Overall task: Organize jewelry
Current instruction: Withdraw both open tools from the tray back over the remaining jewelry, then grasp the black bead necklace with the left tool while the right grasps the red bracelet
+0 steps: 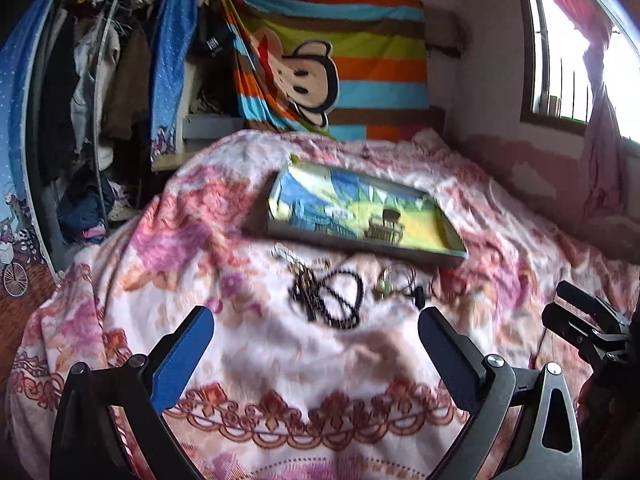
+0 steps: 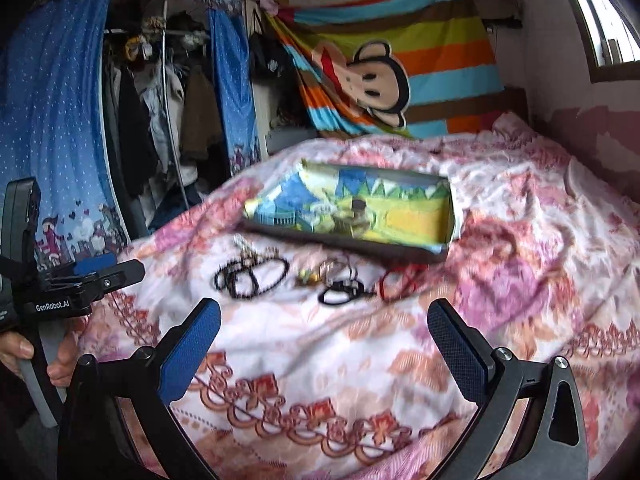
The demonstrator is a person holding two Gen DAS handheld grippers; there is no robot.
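Floral bedspread (image 1: pixel 280 360) with a tray and loose jewelry, 2 grippers hovering.
The picture-lined tray (image 2: pixel 400 218) lies just behind the jewelry (image 2: pixel 280 276); left gripper (image 1: pixel 316 346) and right gripper (image 2: pixel 324 340) both spread wide, pinching nothing.

"GenRobot.AI" on left tongs (image 2: pixel 100 276) body

Left gripper (image 1: pixel 316 332) stood fully spread at lower centre of its own view, blue pads (image 1: pixel 182 356) facing inward, nothing between them. Right gripper (image 2: pixel 324 332) likewise wide apart and empty at lower centre. A hand (image 2: pixel 24 354) gripped the left unit's handle at the lower left edge.
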